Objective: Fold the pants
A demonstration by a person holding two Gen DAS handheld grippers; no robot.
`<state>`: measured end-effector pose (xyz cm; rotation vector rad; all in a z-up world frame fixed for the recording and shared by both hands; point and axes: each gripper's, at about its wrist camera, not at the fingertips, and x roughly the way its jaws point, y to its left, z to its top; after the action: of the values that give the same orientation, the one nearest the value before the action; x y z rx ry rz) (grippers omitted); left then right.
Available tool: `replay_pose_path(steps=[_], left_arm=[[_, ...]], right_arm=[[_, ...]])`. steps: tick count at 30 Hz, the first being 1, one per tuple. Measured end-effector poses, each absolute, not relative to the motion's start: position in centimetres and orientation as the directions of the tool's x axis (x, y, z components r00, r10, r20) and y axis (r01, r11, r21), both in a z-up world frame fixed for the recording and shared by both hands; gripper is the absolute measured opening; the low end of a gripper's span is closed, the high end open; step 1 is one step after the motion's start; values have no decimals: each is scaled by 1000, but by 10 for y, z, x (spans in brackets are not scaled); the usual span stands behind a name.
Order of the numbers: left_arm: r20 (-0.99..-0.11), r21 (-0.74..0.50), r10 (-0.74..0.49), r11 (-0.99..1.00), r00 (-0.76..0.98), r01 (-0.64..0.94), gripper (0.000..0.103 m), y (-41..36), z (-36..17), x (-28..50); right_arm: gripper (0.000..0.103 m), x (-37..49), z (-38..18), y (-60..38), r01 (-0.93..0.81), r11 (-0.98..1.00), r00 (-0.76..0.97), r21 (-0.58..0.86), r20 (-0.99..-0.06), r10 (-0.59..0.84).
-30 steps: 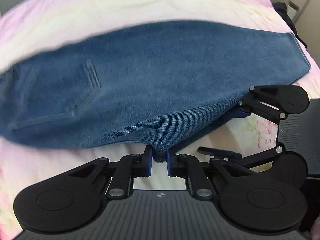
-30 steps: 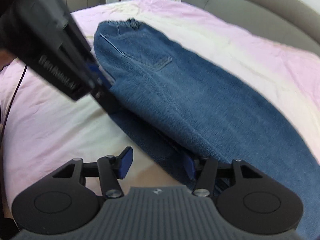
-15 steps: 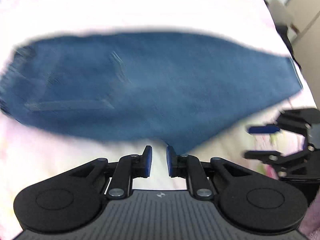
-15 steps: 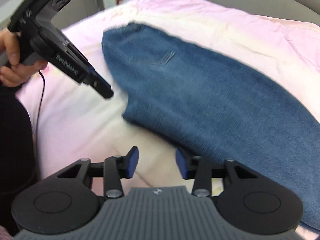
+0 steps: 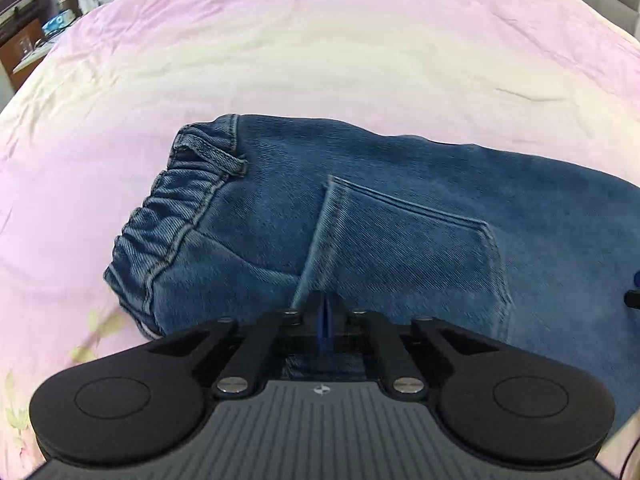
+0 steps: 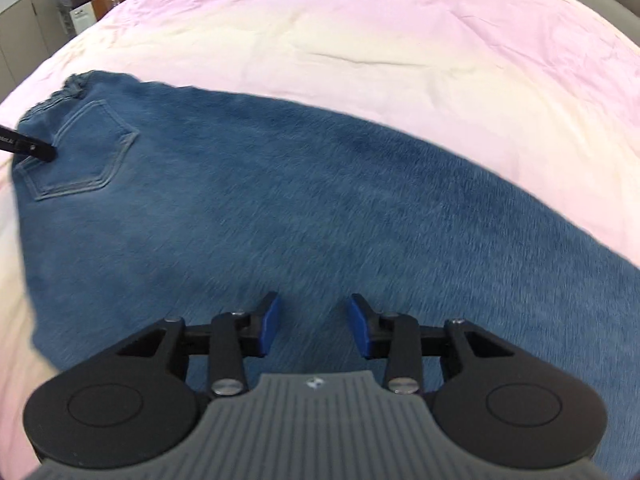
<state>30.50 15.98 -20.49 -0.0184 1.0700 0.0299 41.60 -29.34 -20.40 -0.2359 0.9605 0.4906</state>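
- Nearest us in the left wrist view, our left gripper (image 5: 325, 320) has its blue pads pressed together, with no gap that we can see and no cloth between them; it sits low over the denim at the near edge of the back pocket (image 5: 404, 248).
- In the right wrist view, our right gripper (image 6: 313, 326) has its fingers spread wide, the blue pads (image 6: 269, 324) well apart, and nothing is held between them; only blurred denim shows in the gap.
- The blue jeans (image 5: 420, 220) lie flat on the bed, folded lengthwise, with the back pocket facing up.
- Just past our left gripper, the pocket's stitched edge runs away from us, and to its left the gathered elastic waistband (image 5: 168, 216) ends the jeans, a belt loop (image 5: 212, 156) lying across its far corner.
- From the right gripper, the leg of the jeans (image 6: 320, 200) stretches from the lower right across to the waist at the upper left, where the tip of our left gripper (image 6: 28, 146) rests by the pocket (image 6: 86, 152).
- Under and beyond the jeans spreads the pink and cream bedsheet (image 5: 320, 60), lightly wrinkled, with a faint flower print (image 5: 96, 332) at the near left.
- Farthest off, past the top left corner of the bed, we make out wooden furniture (image 5: 20, 40) with small items on it, too small to name.
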Motion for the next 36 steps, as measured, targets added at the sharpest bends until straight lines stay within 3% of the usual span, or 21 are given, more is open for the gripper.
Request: replay_pose_path(steps=[7, 11, 18, 25, 28, 30, 34, 36], left_arm=[[-884, -9, 36, 995, 465, -94, 7, 164, -218, 332], [-878, 68, 97, 995, 469, -79, 6, 149, -203, 328], [-818, 50, 38, 999, 574, 5, 32, 104, -154, 284], [-788, 12, -54, 995, 614, 103, 36, 20, -127, 265], [-798, 4, -86, 989, 596, 147, 35, -19, -127, 260], [-799, -4, -127, 978, 588, 206, 27, -51, -126, 254], [-791, -5, -205, 944, 576, 329, 23, -112, -131, 247], [-800, -14, -239, 925, 550, 380, 13, -142, -137, 247]], right_arm=[[35, 451, -216, -287, -454, 890, 463, 48, -840, 282], [34, 445, -206, -291, -444, 894, 470, 60, -834, 289], [41, 406, -176, -347, -364, 918, 507, 156, -794, 336], [43, 370, -145, -440, -210, 966, 576, 149, -780, 245], [43, 359, -138, -488, -131, 977, 608, 168, -765, 213], [43, 355, -135, -520, -71, 985, 617, 154, -770, 165], [43, 350, -135, -581, 15, 980, 597, 196, -788, 149], [43, 349, -135, -615, 58, 975, 587, 213, -798, 139]])
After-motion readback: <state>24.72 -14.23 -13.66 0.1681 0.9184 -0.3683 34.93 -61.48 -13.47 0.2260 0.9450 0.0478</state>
